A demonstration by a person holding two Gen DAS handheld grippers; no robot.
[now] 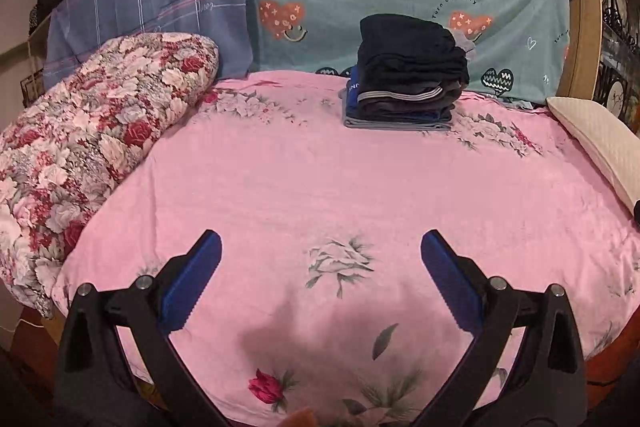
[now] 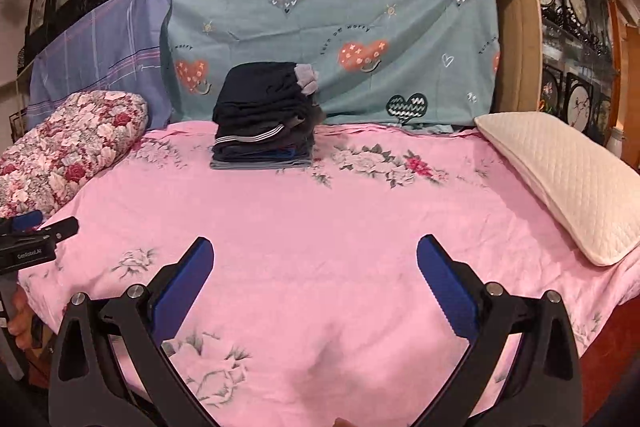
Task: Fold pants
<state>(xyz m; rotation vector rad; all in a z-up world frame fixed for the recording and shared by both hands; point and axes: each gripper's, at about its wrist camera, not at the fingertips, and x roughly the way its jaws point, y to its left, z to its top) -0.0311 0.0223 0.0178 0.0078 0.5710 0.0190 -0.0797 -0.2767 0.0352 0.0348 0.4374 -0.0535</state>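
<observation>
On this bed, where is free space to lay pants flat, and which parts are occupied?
The pink floral sheet is bare across its middle and near edge, between the floral quilt and the white pillow, in front of the stack of folded clothes. The far edge holds that stack. Both the left gripper and right gripper are open and hold nothing.

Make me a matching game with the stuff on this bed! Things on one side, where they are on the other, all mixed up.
Things:
1. stack of folded pants
2. flowered quilt
3. white pillow
4. right gripper

Places or states:
A. on the bed's right edge
B. open, holding nothing
C. far middle of the pink sheet
D. rolled up on the left

Pairs: 1-C, 2-D, 3-A, 4-B
</observation>
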